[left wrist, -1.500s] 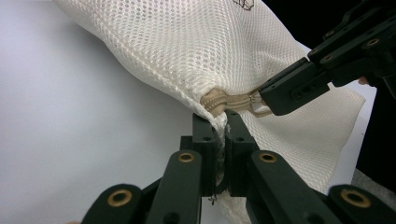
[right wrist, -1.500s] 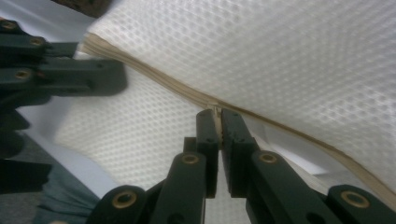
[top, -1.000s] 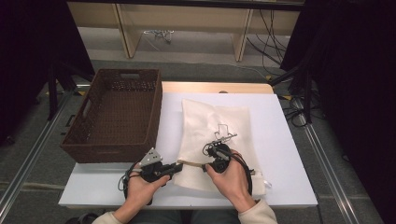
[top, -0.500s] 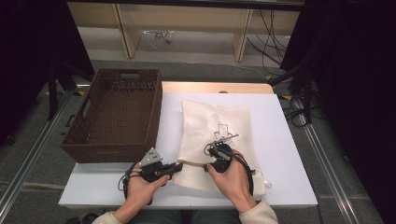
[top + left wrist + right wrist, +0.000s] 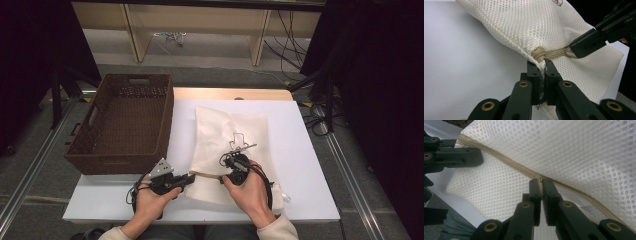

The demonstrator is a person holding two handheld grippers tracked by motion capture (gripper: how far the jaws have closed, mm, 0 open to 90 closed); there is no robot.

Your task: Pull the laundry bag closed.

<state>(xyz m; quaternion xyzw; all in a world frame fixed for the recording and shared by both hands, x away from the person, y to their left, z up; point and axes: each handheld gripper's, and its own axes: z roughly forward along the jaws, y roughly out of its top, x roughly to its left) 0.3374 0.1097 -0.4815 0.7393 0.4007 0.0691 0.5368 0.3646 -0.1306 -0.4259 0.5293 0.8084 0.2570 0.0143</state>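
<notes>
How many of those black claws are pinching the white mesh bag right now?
2. The left claw grips the mesh bag at its near-left corner, by the zipper's end; the right claw pinches the zipper further along.

A brown wicker basket (image 5: 122, 125) sits on a white table (image 5: 300, 150).

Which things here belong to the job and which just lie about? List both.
In the job: white mesh bag, its zipper, left gripper, right gripper, both shut on the bag.
Lying about: wicker basket, white table.
</notes>
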